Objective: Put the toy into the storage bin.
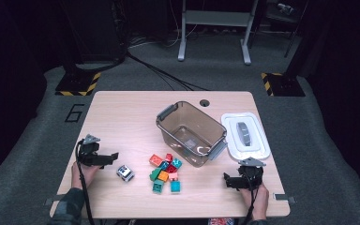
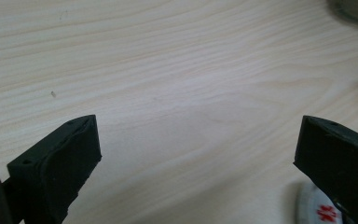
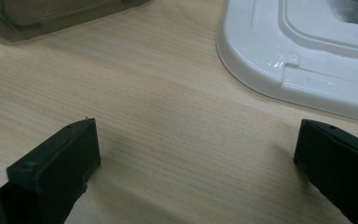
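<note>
White lid point(image 3: 307, 60) beyond right fingers point(image 3: 65, 158)

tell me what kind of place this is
Probably a lab or recording room: a pale wooden table stands on grey carpet marked with hazard tape, with cables on the floor and dark equipment behind.

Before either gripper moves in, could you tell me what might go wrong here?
The toy blocks lie packed together, so wide-open jaws may catch two or scatter neighbours. The white-and-grey block sits apart near the left gripper and could be nudged away. The bin stands tight behind the pile, risking a bump.
</note>
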